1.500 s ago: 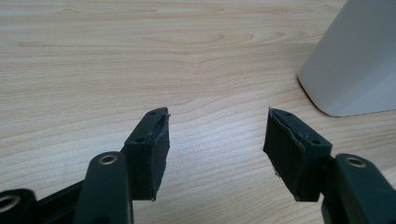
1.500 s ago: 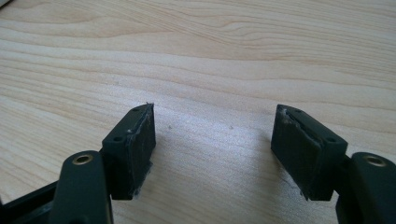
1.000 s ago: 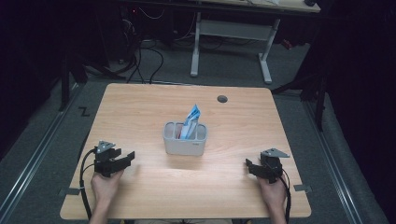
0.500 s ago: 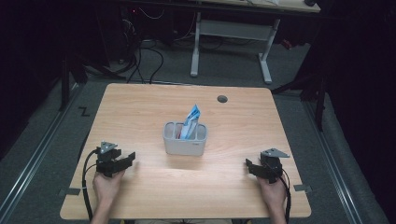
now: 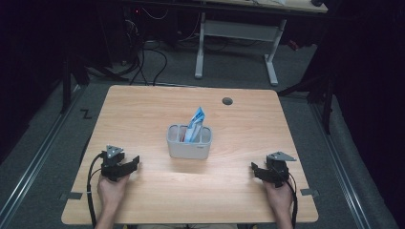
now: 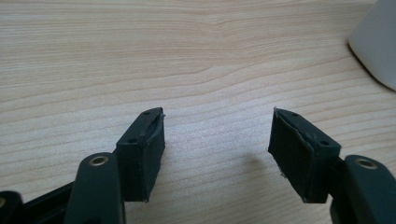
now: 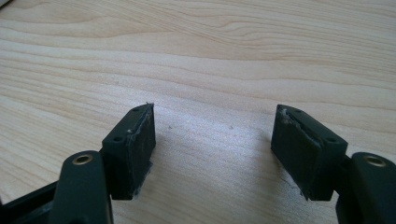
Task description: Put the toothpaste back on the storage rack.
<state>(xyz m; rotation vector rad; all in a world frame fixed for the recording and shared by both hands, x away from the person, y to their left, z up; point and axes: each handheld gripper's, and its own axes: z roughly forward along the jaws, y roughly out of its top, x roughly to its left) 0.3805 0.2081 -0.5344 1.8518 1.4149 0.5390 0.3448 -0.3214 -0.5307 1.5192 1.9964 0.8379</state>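
Observation:
A grey two-compartment holder stands at the middle of the wooden table; a blue and white packet sticks up out of it. My left gripper rests near the table's front left, held in a hand, jaws apart with bare wood between them. A corner of the holder shows at the upper right of the left gripper view. At the front right my right gripper is open too, its jaws over bare wood. Both point toward the table's middle.
A dark round cable hole sits near the table's far edge. Beyond the table stand the white legs of another desk and loose cables on the floor. Floor rails run along both sides.

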